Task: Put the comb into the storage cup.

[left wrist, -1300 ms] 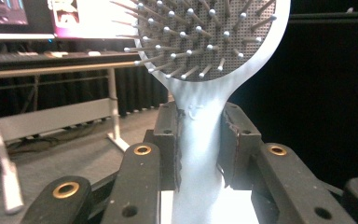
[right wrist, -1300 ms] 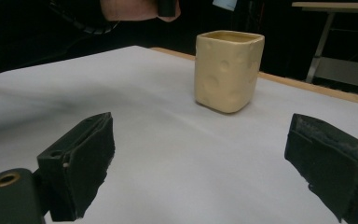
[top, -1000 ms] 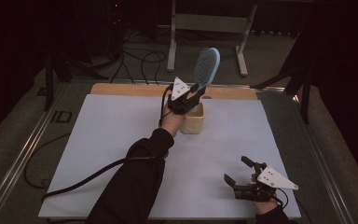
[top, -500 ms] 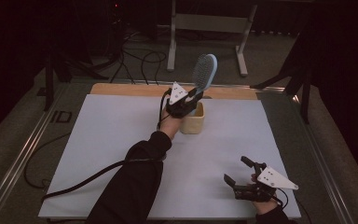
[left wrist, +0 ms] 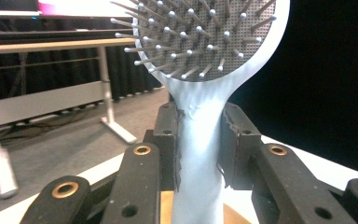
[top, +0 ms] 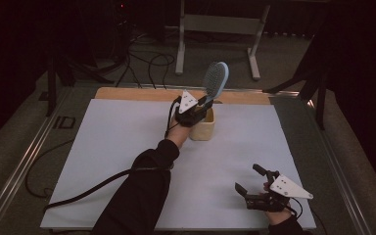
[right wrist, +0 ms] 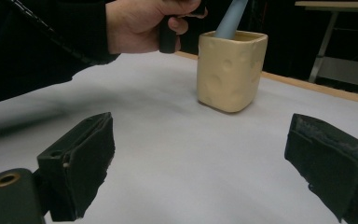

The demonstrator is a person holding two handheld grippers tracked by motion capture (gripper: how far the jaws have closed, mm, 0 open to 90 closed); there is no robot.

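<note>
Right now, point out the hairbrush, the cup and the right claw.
hairbrush (left wrist: 200, 135): left gripper view, on its blue handle.
cup (right wrist: 228, 74): right gripper view, on its yellow front wall.
right claw (top: 254, 180): high view, midway between its fingertips.

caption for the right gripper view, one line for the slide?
Open right gripper faces a cream cup with the blue brush handle in it.

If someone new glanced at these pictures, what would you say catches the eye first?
First, the pale blue hairbrush, standing bristle head up at the far middle of the white table, its handle clamped in the left gripper and dipping into a cream square cup. Next, the right gripper, resting near the table's front right corner with its jaws wide open and nothing between them.
</note>
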